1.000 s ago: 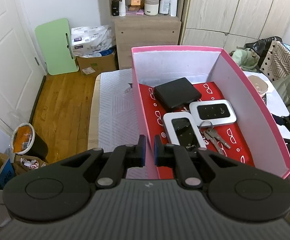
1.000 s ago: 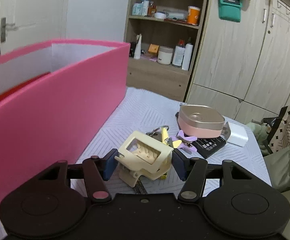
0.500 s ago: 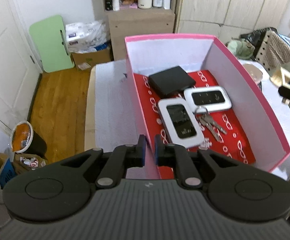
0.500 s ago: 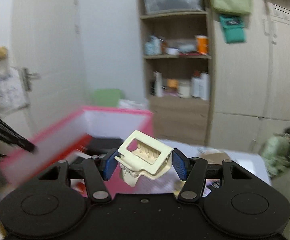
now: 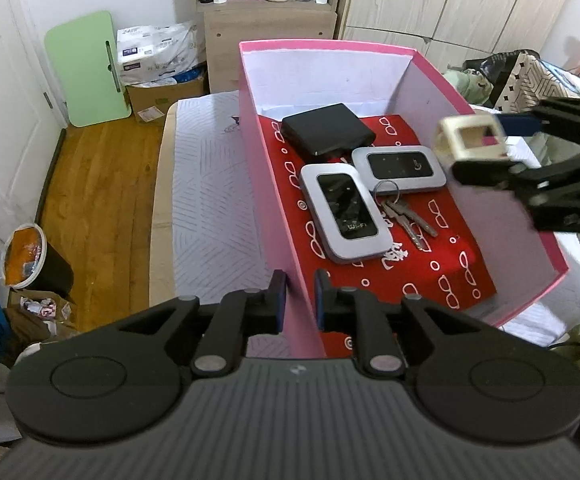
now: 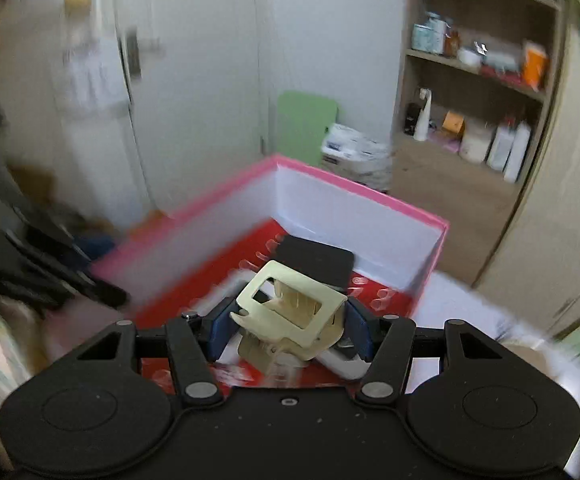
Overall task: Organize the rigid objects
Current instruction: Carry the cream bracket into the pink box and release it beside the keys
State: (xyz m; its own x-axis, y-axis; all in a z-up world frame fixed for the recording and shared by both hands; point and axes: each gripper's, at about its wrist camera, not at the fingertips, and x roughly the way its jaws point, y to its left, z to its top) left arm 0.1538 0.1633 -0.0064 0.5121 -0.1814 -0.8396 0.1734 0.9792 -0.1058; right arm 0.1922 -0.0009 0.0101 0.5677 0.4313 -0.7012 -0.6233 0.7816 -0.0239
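Note:
A pink box with a red patterned floor stands on the bed. In it lie a black case, two grey Wi-Fi routers and a bunch of keys. My left gripper is shut on the box's near left wall. My right gripper is shut on a cream hair claw clip and holds it above the box's right side; the clip also shows in the left wrist view.
The bed cover is white with grey stripes. A wooden floor, a green board and a bin are to the left. A shelf unit and wardrobe doors stand behind.
My right gripper lifted the clip off the bed and carried it left over the pink box. My left gripper kept its hold on the box wall.

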